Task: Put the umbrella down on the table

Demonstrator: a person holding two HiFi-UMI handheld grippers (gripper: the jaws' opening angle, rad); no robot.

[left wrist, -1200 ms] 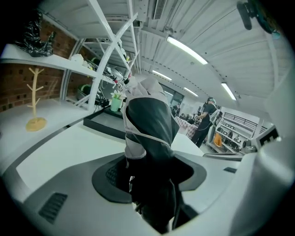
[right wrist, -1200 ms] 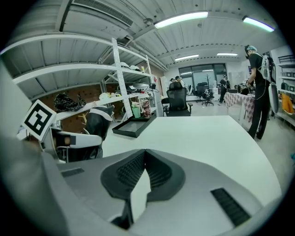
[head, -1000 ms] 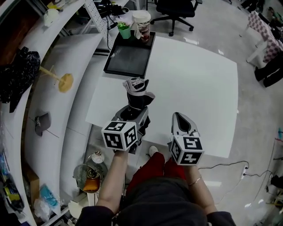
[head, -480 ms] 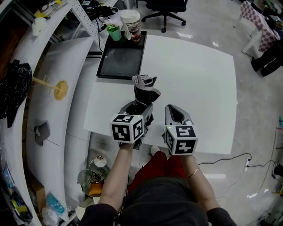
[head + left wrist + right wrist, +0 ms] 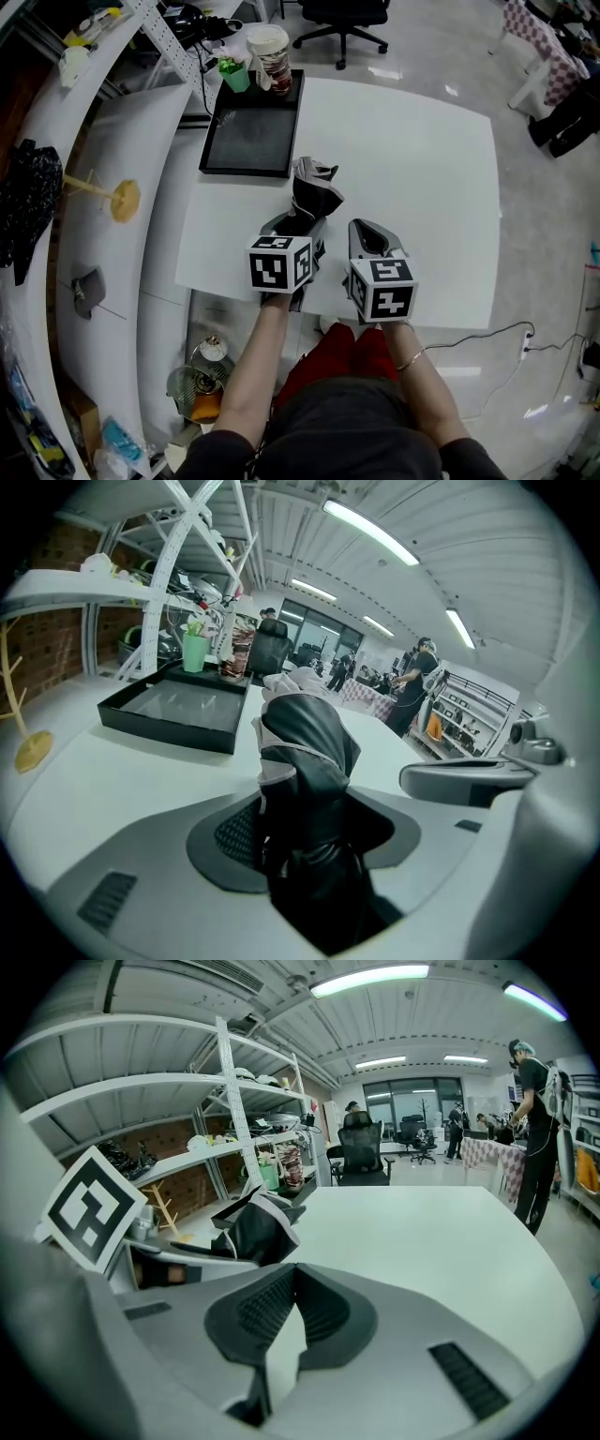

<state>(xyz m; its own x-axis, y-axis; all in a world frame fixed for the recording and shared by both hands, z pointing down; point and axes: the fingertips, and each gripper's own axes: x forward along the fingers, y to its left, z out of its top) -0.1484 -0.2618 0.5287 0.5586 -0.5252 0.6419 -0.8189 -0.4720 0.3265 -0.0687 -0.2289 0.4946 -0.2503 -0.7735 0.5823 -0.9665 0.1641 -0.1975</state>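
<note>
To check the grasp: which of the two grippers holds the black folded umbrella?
The left gripper: its jaws clamp the black folded umbrella, while the right gripper is shut on nothing.

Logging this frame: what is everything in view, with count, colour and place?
umbrella: one, black with white trim, folded, over the table's near side
table: one, white, centre
tray: one, black, table's far left corner
green cup: one, green, at the tray's far end
lidded cup: one, white lid, beside the green cup
office chair: one, black, on the floor beyond the table
wooden stand: one, pale yellow, on the white shelf at left
left gripper: one, grey, jaws clamped on the umbrella
right gripper: one, grey, jaws together, nothing between them, beside the left gripper
</note>
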